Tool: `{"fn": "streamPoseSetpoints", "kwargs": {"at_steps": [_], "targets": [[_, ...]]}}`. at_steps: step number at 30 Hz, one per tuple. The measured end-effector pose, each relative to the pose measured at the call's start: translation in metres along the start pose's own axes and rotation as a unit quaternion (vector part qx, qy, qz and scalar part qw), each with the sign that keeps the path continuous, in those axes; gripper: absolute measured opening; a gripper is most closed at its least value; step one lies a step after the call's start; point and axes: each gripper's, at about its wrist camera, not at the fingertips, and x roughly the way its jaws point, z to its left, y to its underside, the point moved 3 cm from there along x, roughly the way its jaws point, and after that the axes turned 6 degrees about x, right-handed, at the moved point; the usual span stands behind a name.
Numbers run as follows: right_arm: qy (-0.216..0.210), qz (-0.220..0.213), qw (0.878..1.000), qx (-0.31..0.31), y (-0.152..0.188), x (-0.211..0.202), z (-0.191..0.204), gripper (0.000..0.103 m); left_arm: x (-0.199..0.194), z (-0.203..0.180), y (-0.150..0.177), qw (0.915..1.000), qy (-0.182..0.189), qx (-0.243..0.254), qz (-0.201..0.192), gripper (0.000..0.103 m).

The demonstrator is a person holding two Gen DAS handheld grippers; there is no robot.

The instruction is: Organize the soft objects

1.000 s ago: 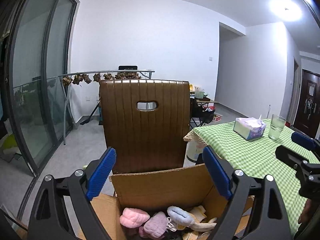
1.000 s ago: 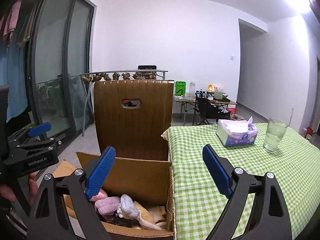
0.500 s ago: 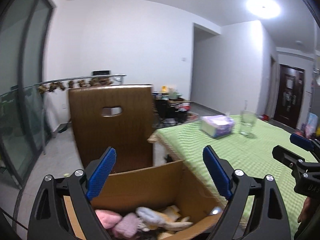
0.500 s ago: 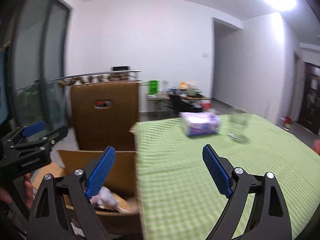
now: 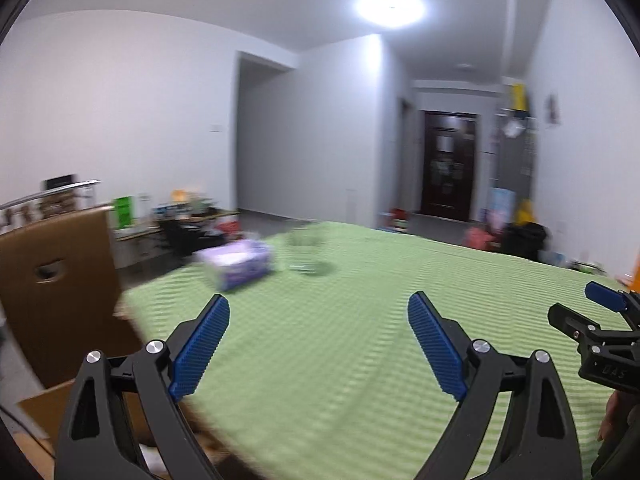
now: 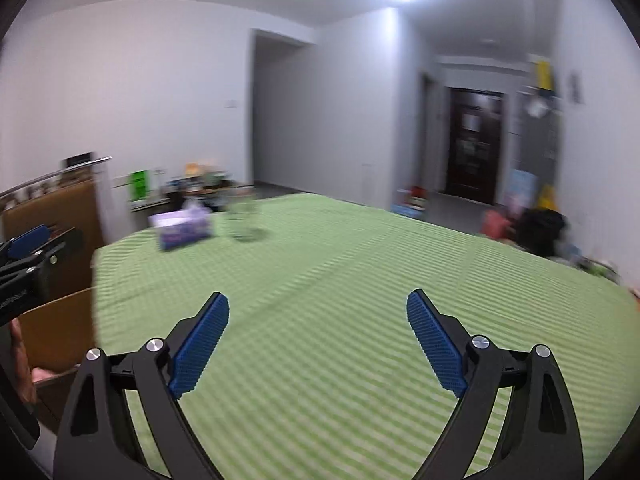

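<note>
A: Green checked cloth covers the counter (image 5: 360,320), which fills the space ahead of both tools. What does each tool hold?

B: Nothing. The left tool (image 5: 319,344) has its two blue pads spread wide with only cloth showing between them. The right tool (image 6: 318,344) is the same, wide apart and empty. My guess is they are held open like this so they are ready to take hold of something.

A: Where are the soft objects?

B: I cannot see any on the counter. A cardboard box (image 5: 80,412) sits low and to the left of the left tool, off the counter's edge. In the right wrist view a pinkish soft thing (image 6: 42,373) shows inside it, blurred. The box probably stands close by as the holder for the soft things.

A: Counts?

B: Two tools. One box. One tissue box (image 5: 236,264) and one drinking glass (image 5: 306,250), both far ahead of the tools, slightly left. One brown chair (image 5: 52,284) to the left, behind the box. Everything is smeared by motion blur.
</note>
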Motion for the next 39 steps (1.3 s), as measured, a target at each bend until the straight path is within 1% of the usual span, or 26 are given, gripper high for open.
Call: {"fn": "streamPoseSetpoints", "kwargs": {"at_steps": [3,5,7,10,14,19,28,32,33,35,39], "targets": [[0.046,-0.002,0.999,0.026,0.003,-0.020,-0.039,0.087,0.003,-0.042,-0.002,0.9987,0.047,0.017,-0.002,0.088],[0.069,-0.004,0.997,0.039,0.004,-0.031,-0.058,0.087,0.002,-0.062,-0.002,0.9974,0.067,0.027,-0.005,0.088],[0.081,-0.004,0.996,0.047,0.005,-0.037,-0.068,0.087,-0.001,-0.077,-0.002,0.9959,0.083,0.035,-0.005,0.088],[0.087,-0.006,0.995,0.049,0.007,-0.042,-0.074,0.087,-0.005,-0.087,-0.001,0.9949,0.095,0.035,-0.007,0.088],[0.083,-0.008,0.995,0.045,0.006,-0.045,-0.071,0.087,-0.010,-0.088,0.001,0.9951,0.093,0.032,-0.007,0.088],[0.072,-0.010,0.997,0.036,0.003,-0.040,-0.057,0.087,-0.012,-0.073,-0.001,0.9958,0.089,0.024,-0.008,0.088],[0.055,-0.008,0.998,0.033,0.004,-0.047,-0.050,0.087,-0.022,-0.056,0.001,0.9971,0.073,0.018,-0.007,0.088],[0.042,0.001,0.999,0.033,0.010,-0.059,-0.046,0.087,-0.041,-0.047,0.006,0.9980,0.059,0.020,0.006,0.088],[0.039,0.003,0.999,0.032,0.013,-0.062,-0.044,0.087,-0.050,-0.043,0.009,0.9982,0.057,0.014,0.010,0.088],[0.033,0.008,0.999,0.030,0.017,-0.069,-0.039,0.087,-0.065,-0.037,0.015,0.9984,0.055,0.000,0.011,0.093],[0.013,0.019,0.999,0.032,0.026,-0.085,-0.026,0.087,-0.098,-0.027,0.031,0.9989,0.040,-0.016,0.018,0.093]]}}
